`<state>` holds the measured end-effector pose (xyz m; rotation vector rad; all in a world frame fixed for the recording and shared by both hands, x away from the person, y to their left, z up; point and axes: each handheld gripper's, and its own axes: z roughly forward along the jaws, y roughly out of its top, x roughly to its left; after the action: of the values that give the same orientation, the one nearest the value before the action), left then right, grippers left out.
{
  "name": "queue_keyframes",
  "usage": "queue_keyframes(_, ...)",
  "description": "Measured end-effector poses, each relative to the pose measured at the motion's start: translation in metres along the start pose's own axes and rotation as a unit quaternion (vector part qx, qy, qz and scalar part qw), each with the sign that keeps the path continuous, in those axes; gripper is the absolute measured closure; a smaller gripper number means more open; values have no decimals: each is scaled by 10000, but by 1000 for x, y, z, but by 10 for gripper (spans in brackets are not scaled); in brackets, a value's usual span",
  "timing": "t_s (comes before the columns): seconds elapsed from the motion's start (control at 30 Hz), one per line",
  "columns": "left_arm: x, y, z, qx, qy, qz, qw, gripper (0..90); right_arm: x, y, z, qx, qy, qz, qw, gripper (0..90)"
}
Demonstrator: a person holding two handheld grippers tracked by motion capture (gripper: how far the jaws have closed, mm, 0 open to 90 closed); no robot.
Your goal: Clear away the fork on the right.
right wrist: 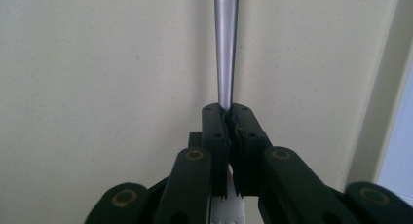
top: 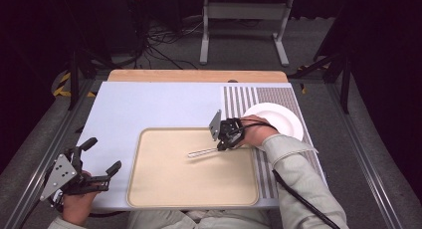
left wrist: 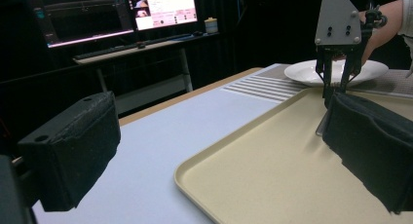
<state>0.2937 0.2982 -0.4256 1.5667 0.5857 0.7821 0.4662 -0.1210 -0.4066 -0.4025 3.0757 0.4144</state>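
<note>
A slim silver utensil lies low over the beige tray, pointing left from my right gripper. That gripper is shut on the utensil's near end. In the right gripper view the two jaws pinch the metal shaft, which runs straight ahead over the tray. My left gripper is held off the table's front left corner, open, with nothing between its black pads. Its own view also shows the right gripper over the tray's far side.
A white plate rests on a striped placemat right of the tray, just behind the right hand. A pale blue mat covers the table. The table's wooden far edge borders a dark floor with cables and a stand.
</note>
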Motion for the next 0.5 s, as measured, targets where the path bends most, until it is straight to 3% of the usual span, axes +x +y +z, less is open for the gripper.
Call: queue_keyframes(0.5,0,0,0,3,4,2,10000,12,-3,-1,9,81,136,10,9999,855)
